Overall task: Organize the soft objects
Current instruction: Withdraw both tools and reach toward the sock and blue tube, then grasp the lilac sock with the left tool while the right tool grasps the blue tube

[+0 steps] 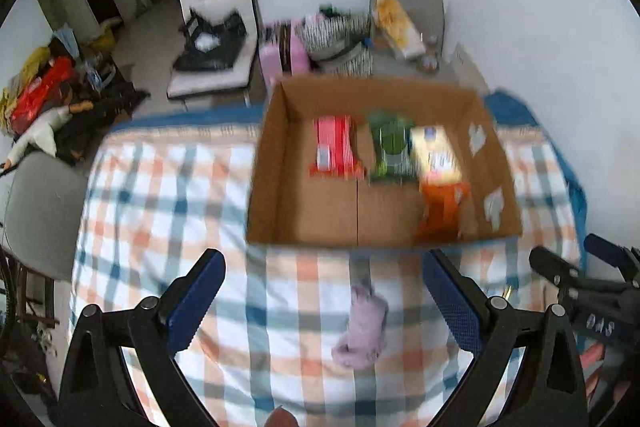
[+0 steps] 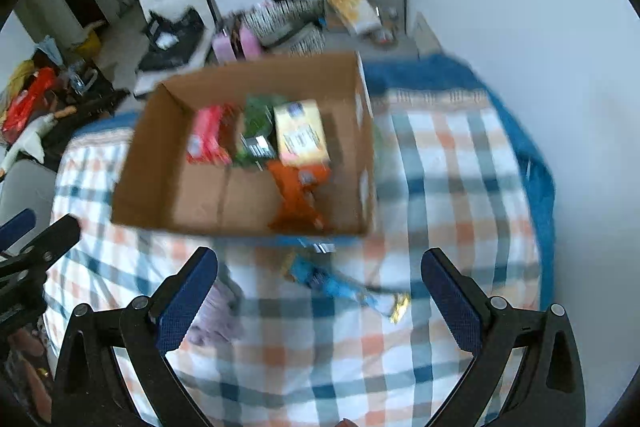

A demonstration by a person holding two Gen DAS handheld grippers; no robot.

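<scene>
An open cardboard box [image 1: 304, 211] [image 2: 172, 187] sits on a plaid cloth. Inside lie a red pack [image 1: 335, 147] [image 2: 208, 135], a green pack [image 1: 390, 147] [image 2: 256, 131], a yellow pack [image 1: 436, 155] [image 2: 302, 133] and an orange soft item [image 1: 442, 209] [image 2: 298, 197]. A pale purple soft item [image 1: 362, 327] [image 2: 216, 315] lies on the cloth in front of the box, between my left gripper's [image 1: 324, 291] open fingers. A blue soft item [image 2: 332, 279] lies ahead of my open right gripper [image 2: 320, 287]. Neither gripper holds anything.
The plaid cloth [image 1: 160, 211] [image 2: 440, 187] covers a table with a blue border [image 2: 532, 155]. Behind stand a white chair [image 1: 216, 35], a grey chair [image 1: 408, 27] with a bag, and striped and pink items [image 1: 280, 55]. Clutter lies on the floor [image 1: 48, 95] at left.
</scene>
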